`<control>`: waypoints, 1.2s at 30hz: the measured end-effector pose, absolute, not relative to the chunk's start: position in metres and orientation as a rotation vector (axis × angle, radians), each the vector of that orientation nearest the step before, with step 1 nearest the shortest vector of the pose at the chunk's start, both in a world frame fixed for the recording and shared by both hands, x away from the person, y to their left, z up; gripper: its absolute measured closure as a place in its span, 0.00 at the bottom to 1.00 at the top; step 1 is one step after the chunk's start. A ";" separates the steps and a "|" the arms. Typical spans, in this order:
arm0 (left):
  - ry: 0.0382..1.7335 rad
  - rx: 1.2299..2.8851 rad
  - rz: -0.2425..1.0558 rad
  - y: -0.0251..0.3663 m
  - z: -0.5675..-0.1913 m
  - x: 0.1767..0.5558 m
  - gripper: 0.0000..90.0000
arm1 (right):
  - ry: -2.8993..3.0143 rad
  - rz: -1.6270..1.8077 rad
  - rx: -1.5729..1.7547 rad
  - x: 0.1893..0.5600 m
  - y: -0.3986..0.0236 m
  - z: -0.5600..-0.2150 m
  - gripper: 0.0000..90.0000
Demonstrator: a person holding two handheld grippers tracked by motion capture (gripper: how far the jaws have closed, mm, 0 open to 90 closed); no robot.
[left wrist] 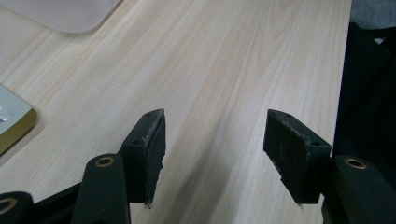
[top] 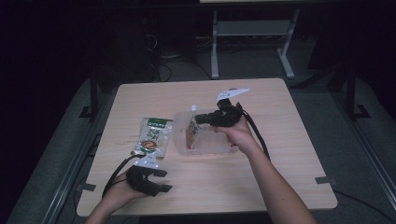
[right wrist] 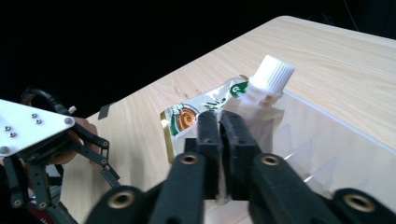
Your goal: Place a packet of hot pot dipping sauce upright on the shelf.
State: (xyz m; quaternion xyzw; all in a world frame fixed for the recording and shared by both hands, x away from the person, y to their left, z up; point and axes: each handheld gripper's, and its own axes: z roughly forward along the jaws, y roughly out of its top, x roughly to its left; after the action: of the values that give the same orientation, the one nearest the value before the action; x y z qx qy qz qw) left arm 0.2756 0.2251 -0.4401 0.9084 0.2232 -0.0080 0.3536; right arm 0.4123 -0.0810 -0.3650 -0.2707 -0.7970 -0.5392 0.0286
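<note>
A clear plastic container (top: 211,149) stands at the table's middle. A spout pouch (top: 192,129) with a white cap (right wrist: 271,72) stands upright in its left end. My right gripper (top: 199,119) reaches in from the right and is shut on the pouch's thin upper edge (right wrist: 219,122). A flat green food packet (top: 153,136) lies on the table just left of the container. My left gripper (top: 166,180) rests near the front left edge, pointing right, open with only bare wood between its pads (left wrist: 215,135).
The wooden table (top: 280,154) has bare room to the right and along the front. In the left gripper view, the container's corner (left wrist: 70,14) and the packet's gold edge (left wrist: 11,123) lie ahead. Beyond the table are a dark floor and desk legs (top: 215,51).
</note>
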 end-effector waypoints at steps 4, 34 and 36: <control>0.578 2.349 -0.021 0.225 -0.440 0.276 0.43 | -2.494 -1.651 -0.839 0.409 -0.081 -0.362 0.83; 0.615 2.339 -0.011 0.227 -0.441 0.276 0.42 | -2.708 -1.639 -0.819 0.325 -0.131 -0.370 0.39; 0.624 2.332 -0.014 0.226 -0.442 0.276 0.42 | -2.716 -1.638 -0.817 0.318 -0.135 -0.376 0.39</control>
State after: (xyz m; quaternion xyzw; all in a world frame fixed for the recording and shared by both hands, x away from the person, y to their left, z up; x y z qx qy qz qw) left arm 0.2757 0.2264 -0.4417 0.9027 0.2416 -0.0055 0.3559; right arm 0.3184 -0.1353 -0.3764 -0.2488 -0.8274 -0.4991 -0.0666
